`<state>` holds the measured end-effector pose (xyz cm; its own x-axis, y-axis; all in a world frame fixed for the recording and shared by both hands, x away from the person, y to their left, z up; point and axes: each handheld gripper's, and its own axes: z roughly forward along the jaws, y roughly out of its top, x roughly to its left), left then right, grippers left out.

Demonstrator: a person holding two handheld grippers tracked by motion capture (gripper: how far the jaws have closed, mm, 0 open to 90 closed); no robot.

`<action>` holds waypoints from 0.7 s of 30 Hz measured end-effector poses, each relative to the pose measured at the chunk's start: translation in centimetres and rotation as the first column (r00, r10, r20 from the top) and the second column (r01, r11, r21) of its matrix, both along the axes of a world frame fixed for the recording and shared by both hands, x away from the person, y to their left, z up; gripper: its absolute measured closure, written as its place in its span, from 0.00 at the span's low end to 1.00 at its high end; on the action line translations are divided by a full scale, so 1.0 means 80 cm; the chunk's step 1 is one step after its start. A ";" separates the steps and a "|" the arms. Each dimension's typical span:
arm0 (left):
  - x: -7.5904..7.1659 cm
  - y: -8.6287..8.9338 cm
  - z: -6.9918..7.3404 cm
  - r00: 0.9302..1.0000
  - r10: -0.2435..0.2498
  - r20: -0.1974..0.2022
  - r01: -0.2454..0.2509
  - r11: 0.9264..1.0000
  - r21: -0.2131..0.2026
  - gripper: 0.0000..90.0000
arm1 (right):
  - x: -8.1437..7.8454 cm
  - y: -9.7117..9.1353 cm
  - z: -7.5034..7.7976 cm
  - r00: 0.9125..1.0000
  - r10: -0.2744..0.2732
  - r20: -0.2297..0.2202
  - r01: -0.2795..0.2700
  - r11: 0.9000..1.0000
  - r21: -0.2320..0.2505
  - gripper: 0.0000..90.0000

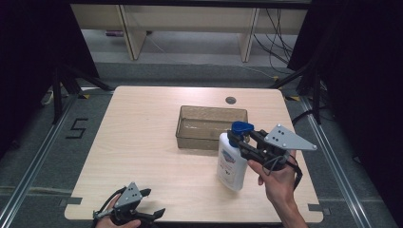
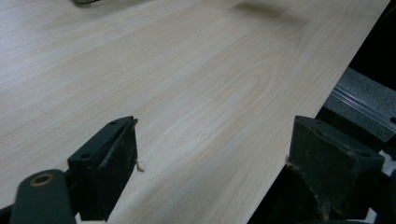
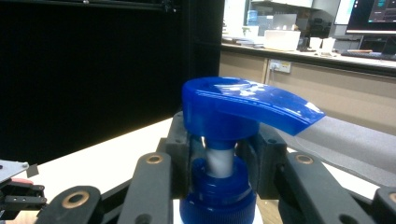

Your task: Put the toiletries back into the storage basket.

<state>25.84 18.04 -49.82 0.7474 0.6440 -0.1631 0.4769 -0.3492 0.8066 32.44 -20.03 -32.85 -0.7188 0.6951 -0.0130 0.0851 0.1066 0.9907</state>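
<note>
The pale wood-grain bench carries a translucent brown rectangular plastic tub near its far middle and a white pump bottle with blue top just beside it.

The bottle label's print is too small to read (high view). In the right gripper view its body is cut off below the blue collar. The left gripper is partly cropped by the bottom edge.

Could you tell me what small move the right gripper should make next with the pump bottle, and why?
Probably lift it: the right gripper is clamped on the neck of the pump bottle, which stands on the table beside the clear bin.
</note>
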 end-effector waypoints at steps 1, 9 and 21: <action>-0.001 0.000 0.000 1.000 0.014 0.009 -0.014 1.000 -0.002 0.17 | 0.001 0.001 0.003 1.000 0.009 -0.018 -0.008 1.000 0.010 0.73; 0.001 0.000 0.000 1.000 0.009 -0.004 -0.009 1.000 0.004 0.17 | 0.012 0.001 0.012 1.000 -0.001 -0.003 0.002 1.000 0.024 0.73; 0.000 0.000 0.000 1.000 0.015 0.002 -0.015 1.000 -0.004 0.17 | 0.035 0.009 0.042 1.000 -0.004 0.019 0.003 1.000 0.031 0.73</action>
